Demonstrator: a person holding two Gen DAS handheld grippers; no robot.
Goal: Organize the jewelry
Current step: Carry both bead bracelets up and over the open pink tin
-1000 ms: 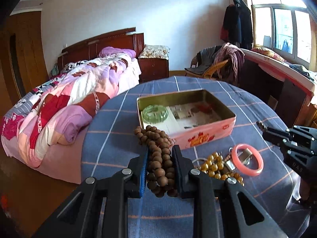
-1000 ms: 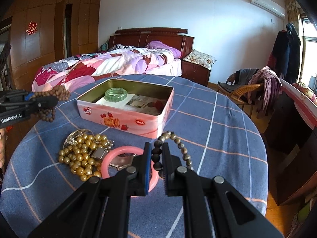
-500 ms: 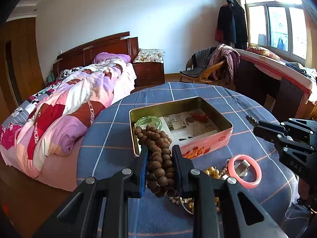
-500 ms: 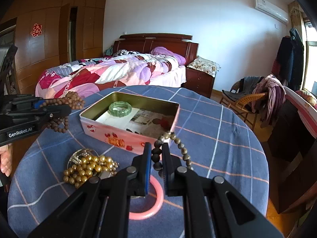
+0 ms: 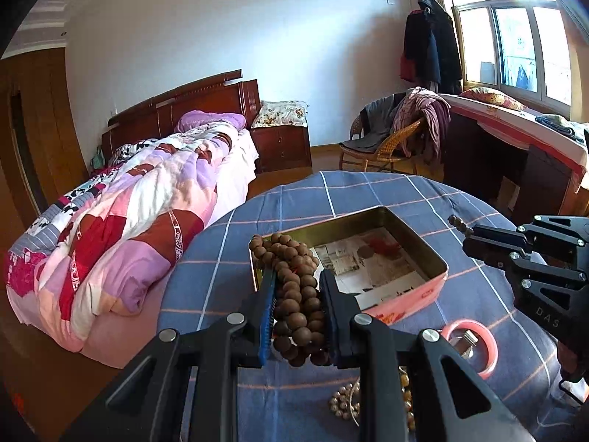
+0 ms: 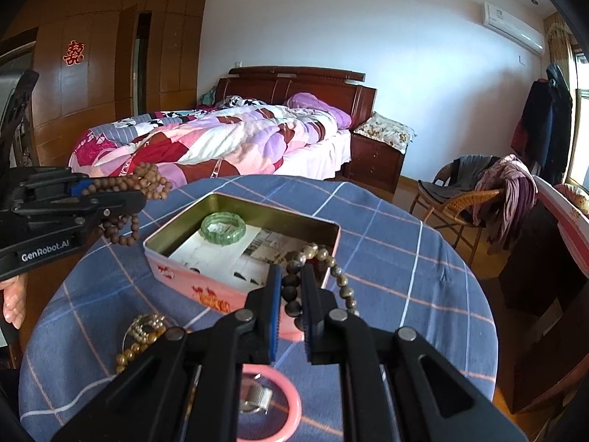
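My left gripper is shut on a thick bunch of brown wooden beads, held in the air at the near left corner of the open pink tin. In the right wrist view the same left gripper shows at the left with the brown wooden beads hanging from it. My right gripper is shut on a dark bead bracelet, lifted just in front of the pink tin. A green bangle lies inside the tin on printed paper. The right gripper appears at the right of the left wrist view.
On the blue checked tablecloth lie a pink bangle around a small metal piece, and golden beads. A bed, a wicker chair with clothes and a desk surround the round table. A person's hand shows at the left edge.
Both grippers have risen with their beads and moved toward the tin; the wooden beads now hang over its near left corner, and the pink bangle and golden beads have dropped lower in view.
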